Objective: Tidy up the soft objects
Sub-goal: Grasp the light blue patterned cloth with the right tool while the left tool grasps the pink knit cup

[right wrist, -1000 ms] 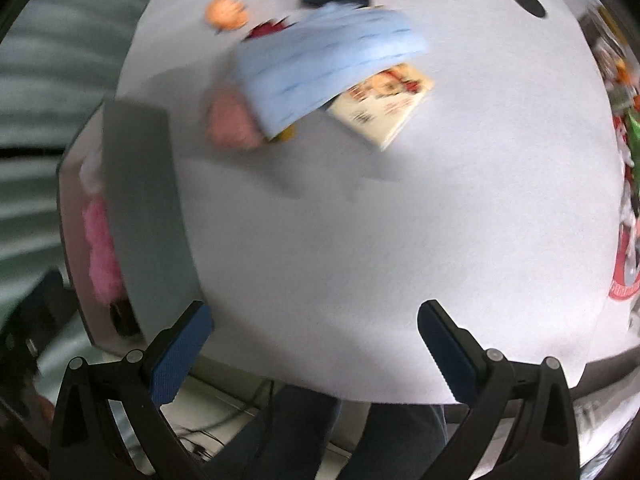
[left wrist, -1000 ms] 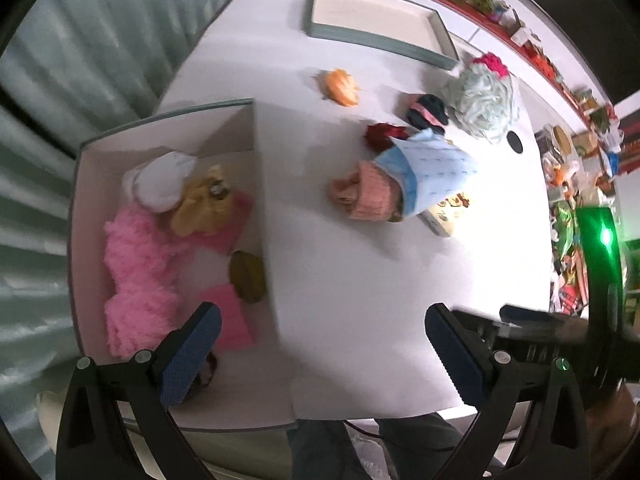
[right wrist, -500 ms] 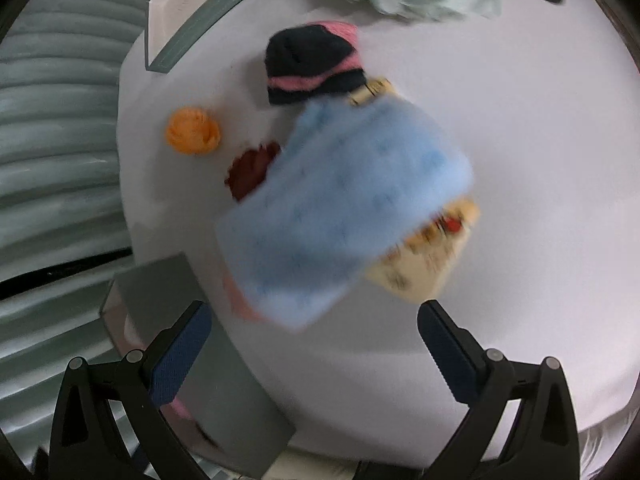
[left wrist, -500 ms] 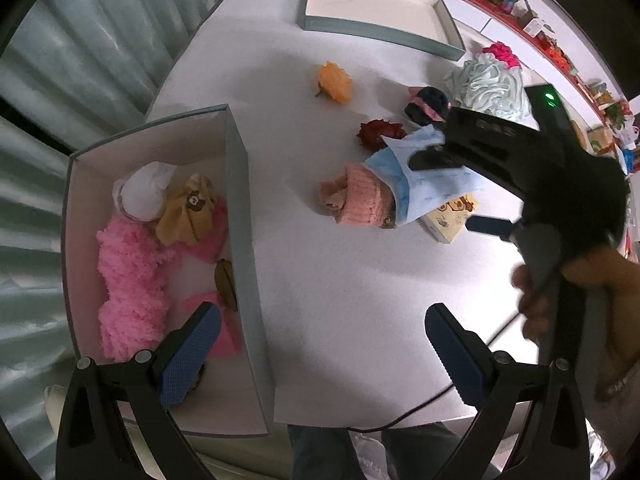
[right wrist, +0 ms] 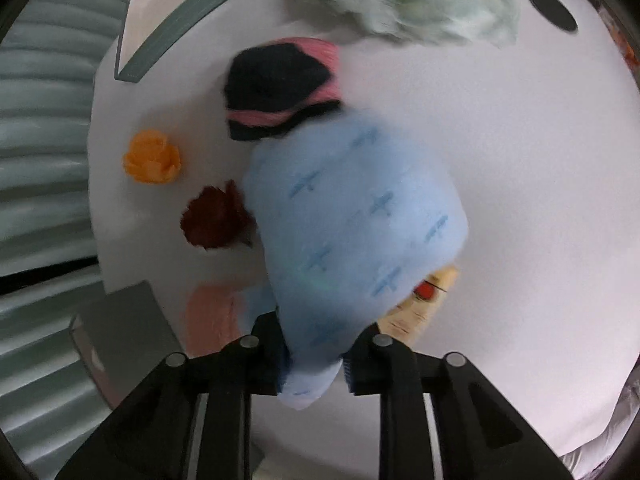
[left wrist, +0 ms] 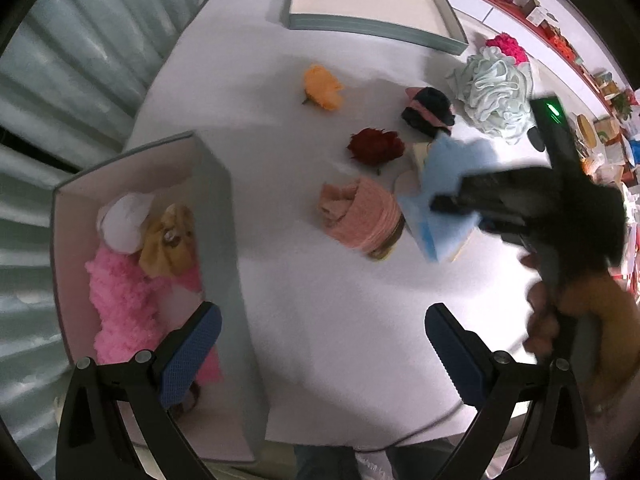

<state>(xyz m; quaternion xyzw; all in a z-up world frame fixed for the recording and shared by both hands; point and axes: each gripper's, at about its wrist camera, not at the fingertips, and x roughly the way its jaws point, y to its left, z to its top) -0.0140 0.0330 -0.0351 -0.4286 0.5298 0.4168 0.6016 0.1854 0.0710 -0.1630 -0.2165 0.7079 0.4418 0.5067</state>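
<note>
Two grippers in play, only one loaded. Right gripper (right wrist: 314, 364) clamped on the near edge of the light blue cloth (right wrist: 352, 220), jaws drawn in to a narrow gap with the fabric pinched between; edge grip, probably so the rest can hang free and peel off what lies beneath. Under the cloth, a printed card or booklet (right wrist: 424, 300), partly covered. Just beside it, a rolled peach knit piece (left wrist: 360, 216), a dark red fabric flower (left wrist: 374, 146), a black and pink knit hat (left wrist: 428, 112), an orange fabric flower (left wrist: 322, 88) and a pale green fluffy bundle (left wrist: 496, 92), all loose on the white table (left wrist: 340, 320).

Left gripper (left wrist: 320, 356) wide open, holding nothing, hovering near the open box (left wrist: 224, 216), likely waiting its turn. Already in the box: a pink fluffy piece (left wrist: 120, 304), a white bundle (left wrist: 124, 220) and a tan soft toy (left wrist: 168, 240). Shallow tray (left wrist: 368, 24) at the far edge. Much sorting apparently left to do; blurred right view, so exact contact under the cloth unclear.
</note>
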